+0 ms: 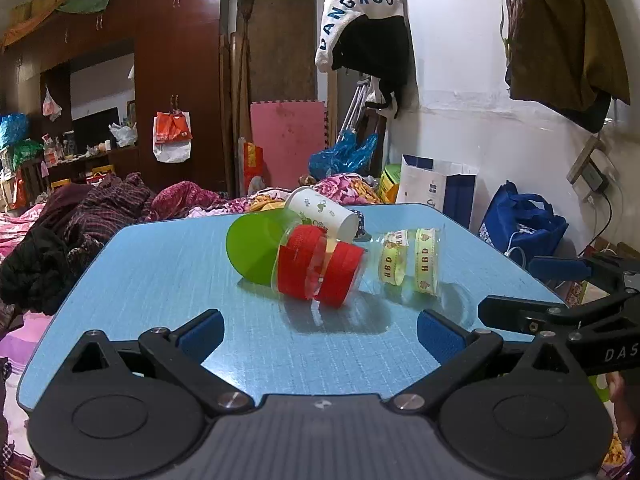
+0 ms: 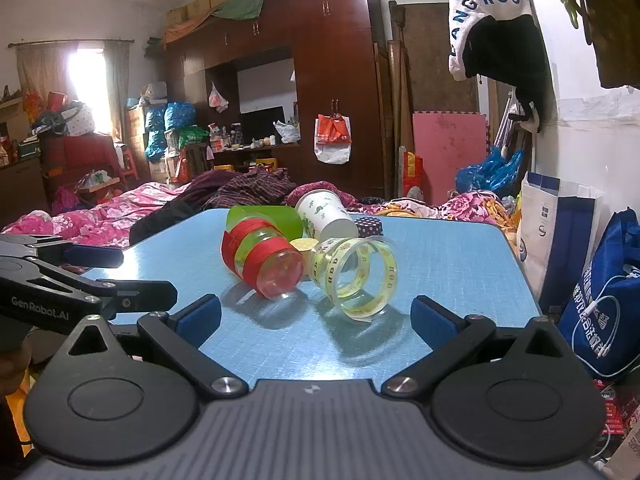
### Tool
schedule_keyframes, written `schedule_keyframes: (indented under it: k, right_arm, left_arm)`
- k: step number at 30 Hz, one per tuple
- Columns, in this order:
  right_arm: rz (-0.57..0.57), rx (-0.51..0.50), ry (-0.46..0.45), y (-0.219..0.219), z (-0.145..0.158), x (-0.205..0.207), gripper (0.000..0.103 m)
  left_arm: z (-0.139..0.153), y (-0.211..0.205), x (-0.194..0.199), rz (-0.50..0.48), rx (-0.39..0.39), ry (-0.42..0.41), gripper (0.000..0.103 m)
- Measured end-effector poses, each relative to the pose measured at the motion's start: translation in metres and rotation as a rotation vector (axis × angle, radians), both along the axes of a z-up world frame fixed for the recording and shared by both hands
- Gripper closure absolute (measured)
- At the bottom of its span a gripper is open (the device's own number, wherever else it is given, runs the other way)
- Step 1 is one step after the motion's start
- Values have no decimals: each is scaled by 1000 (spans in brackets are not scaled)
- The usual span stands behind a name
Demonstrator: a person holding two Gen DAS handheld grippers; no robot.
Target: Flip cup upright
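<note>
1. Left gripper (image 1: 320,330): jaws stand wide apart and hold nothing; the blue pads (image 1: 202,332) sit low in the frame, short of the cups. It also shows at the left edge of the right wrist view.

2. Right gripper (image 2: 316,318): jaws likewise spread wide and empty, set over the near edge of the table (image 2: 460,264). It also shows at the right edge of the left wrist view.

3. Task items: a cluster of cups lies tipped at frame centre. The clear cup with red bands (image 2: 264,264) lies on its side, base toward the right wrist camera. Just right of it, the clear cup with yellow "HBD" bands (image 2: 354,278) lies with its mouth toward that camera. Behind them are a green cup (image 2: 280,216) and a white paper cup (image 2: 328,214), also tipped. A small dotted item (image 2: 370,227) sits behind; its identity cannot be told.

4. Judgement, step in hand: approach not yet closed. The yellow-banded cup looks nearest the right gripper. Advisable to close across the wall near the rim, lightly, as thin plastic would likely deform, then rotate base-down and release clear of neighbours that touch or nearly touch.

5. Surface: blue textured tabletop, glossy enough to let cups roll.

6. Room: a bed with pink bedding (image 2: 100,216) beyond, a dark wardrobe (image 2: 340,60) in the upper centre, a blue bag (image 2: 604,300) at right.
</note>
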State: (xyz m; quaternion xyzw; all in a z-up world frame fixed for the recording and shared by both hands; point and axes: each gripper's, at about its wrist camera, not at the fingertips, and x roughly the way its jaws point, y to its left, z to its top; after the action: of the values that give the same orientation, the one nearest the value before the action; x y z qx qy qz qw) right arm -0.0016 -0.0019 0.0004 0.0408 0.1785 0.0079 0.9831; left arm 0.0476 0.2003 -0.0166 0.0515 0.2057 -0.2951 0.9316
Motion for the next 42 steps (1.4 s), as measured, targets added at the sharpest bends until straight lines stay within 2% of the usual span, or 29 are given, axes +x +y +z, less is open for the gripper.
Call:
schedule_keyframes:
  k: [42]
  right_arm:
    - [2, 11, -1, -2, 0, 1, 1]
  left_arm:
    - [-3, 1, 3, -2, 0, 3, 0]
